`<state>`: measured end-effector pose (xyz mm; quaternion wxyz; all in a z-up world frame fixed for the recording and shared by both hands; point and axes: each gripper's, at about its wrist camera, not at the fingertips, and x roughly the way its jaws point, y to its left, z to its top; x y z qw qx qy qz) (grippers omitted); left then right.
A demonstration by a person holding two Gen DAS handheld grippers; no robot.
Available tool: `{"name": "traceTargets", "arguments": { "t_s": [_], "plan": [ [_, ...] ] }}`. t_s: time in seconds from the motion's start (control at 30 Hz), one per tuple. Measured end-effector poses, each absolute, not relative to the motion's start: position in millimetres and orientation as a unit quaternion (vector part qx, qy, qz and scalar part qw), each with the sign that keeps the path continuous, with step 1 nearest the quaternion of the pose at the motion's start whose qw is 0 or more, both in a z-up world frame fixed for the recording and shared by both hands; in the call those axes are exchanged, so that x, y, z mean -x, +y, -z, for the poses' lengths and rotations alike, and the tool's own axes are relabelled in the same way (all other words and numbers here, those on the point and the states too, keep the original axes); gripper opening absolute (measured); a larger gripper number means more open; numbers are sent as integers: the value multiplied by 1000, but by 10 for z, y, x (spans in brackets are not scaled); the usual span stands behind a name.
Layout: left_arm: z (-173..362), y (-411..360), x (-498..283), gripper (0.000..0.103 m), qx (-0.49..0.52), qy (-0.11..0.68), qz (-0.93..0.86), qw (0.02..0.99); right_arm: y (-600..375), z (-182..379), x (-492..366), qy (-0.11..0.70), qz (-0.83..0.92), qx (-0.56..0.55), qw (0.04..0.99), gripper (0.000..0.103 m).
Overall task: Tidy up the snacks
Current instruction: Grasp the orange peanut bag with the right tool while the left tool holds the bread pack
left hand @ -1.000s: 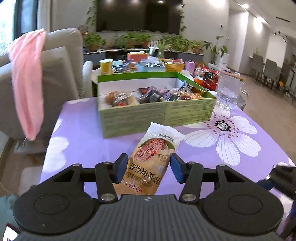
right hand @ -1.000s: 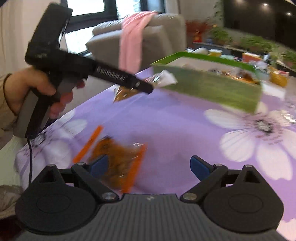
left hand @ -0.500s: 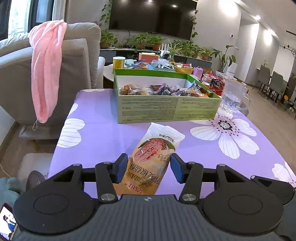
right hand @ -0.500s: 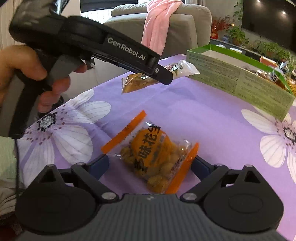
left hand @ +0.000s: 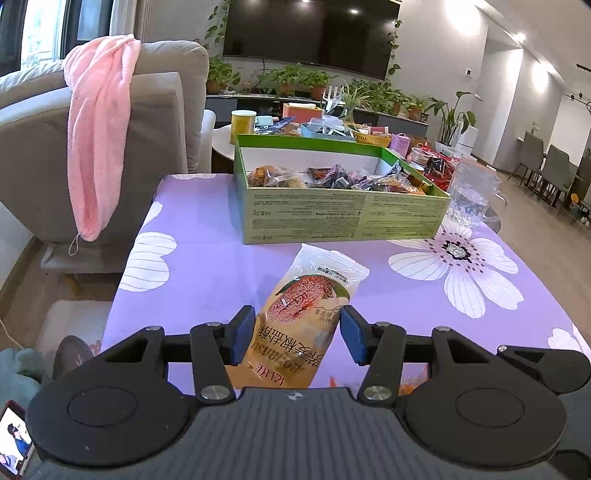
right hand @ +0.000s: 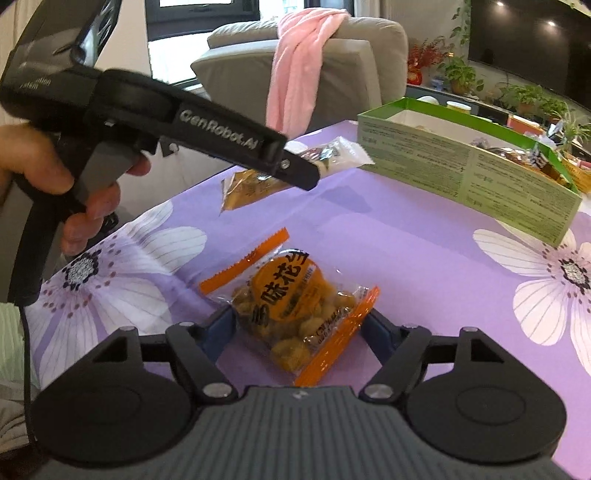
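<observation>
Left gripper (left hand: 297,334) fingers clamped on biscuit packet (left hand: 303,325), lifted clear of tablecloth (left hand: 207,266) for transfer to green box (left hand: 343,218). Right gripper (right hand: 297,330) fingers just closing around peanut pack (right hand: 295,302) lying on cloth; pad contact unclear.

A grey sofa (left hand: 155,122) draped with a pink towel (left hand: 98,122) faces a wall-mounted television (left hand: 312,35).

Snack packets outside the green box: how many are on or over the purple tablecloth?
2. The pastry packet is held in the left gripper above the cloth; the peanut packet lies on the cloth between the right gripper fingers. More may be hidden.
</observation>
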<state>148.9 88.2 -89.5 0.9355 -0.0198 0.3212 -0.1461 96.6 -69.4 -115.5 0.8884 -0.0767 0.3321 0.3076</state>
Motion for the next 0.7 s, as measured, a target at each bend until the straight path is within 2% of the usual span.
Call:
{"name": "traceTargets", "arguments": {
  "t_s": [0.63, 0.67, 0.7],
  "plan": [
    [832, 734, -1686, 48, 9, 320, 152, 935, -1119, 1039, -1241, 316, -259, 26, 912, 73],
    [832, 722, -1691, 48, 8, 321, 153, 935, -1136, 1031, -1247, 314, -260, 24, 913, 65],
    [832, 713, -1697, 48, 8, 321, 153, 935, -1171, 1017, -1256, 314, -262, 21, 912, 63]
  ]
}}
